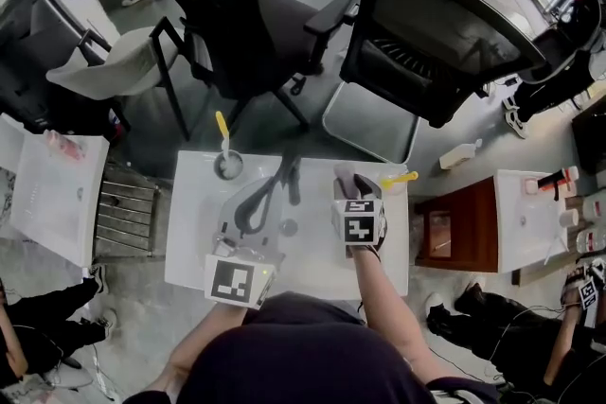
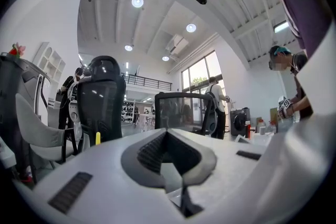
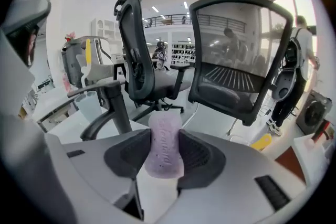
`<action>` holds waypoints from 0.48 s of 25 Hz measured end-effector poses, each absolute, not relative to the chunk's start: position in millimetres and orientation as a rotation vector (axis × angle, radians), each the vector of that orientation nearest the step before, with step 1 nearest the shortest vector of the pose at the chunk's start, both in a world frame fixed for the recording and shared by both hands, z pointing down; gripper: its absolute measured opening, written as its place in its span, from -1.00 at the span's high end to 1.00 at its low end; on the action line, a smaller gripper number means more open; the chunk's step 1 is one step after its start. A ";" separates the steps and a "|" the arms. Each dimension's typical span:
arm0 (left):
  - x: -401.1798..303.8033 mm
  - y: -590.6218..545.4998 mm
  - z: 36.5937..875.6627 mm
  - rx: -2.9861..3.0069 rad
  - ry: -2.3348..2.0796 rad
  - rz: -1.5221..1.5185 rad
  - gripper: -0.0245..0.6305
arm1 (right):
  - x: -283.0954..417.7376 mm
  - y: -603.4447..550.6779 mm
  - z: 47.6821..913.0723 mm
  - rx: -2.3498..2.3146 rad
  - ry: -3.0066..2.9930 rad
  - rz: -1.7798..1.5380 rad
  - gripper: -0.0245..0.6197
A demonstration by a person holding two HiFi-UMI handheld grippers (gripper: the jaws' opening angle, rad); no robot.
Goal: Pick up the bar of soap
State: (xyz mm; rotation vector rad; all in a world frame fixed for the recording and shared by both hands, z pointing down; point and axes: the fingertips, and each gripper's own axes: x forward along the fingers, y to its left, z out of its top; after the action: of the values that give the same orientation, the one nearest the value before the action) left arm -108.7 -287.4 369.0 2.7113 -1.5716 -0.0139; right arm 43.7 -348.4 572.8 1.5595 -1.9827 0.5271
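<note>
The pale lilac bar of soap (image 3: 165, 152) stands on end between the dark pads of my right gripper (image 3: 165, 140), which press on both its sides, so the gripper is shut on it. In the head view the right gripper (image 1: 351, 184) is over the right part of the white washstand top (image 1: 189, 241), and the soap itself is hard to make out there. My left gripper (image 1: 258, 205) lies low over the middle of the top. Its jaws (image 2: 167, 135) meet at the tips with nothing between them.
A black faucet (image 3: 107, 99) rises just left of the right gripper. A cup with a yellow toothbrush (image 1: 227, 162) stands at the back left, and a yellow item (image 1: 400, 177) lies at the back right edge. Office chairs (image 1: 436, 33) stand behind the washstand.
</note>
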 end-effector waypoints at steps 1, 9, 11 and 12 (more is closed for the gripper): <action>-109.2 -286.1 366.8 2.716 -1.571 -0.021 0.93 | 42.7 -346.3 561.1 1.583 -1.997 0.518 0.36; -117.4 -276.4 347.6 2.778 -1.546 -0.063 0.93 | 38.6 -337.3 458.9 1.787 -2.121 0.315 0.36; -122.3 -272.9 344.2 2.791 -1.543 -0.069 0.93 | 33.8 -330.6 435.3 1.830 -2.153 0.265 0.36; -125.2 -270.9 343.3 2.796 -1.543 -0.074 0.93 | 31.6 -326.2 424.9 1.853 -2.168 0.241 0.36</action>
State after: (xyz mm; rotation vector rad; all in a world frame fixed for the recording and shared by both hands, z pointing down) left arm -125.2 -270.9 343.3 2.7965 -1.5425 -0.0736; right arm 31.6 -326.2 424.9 1.8529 -2.1677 0.2407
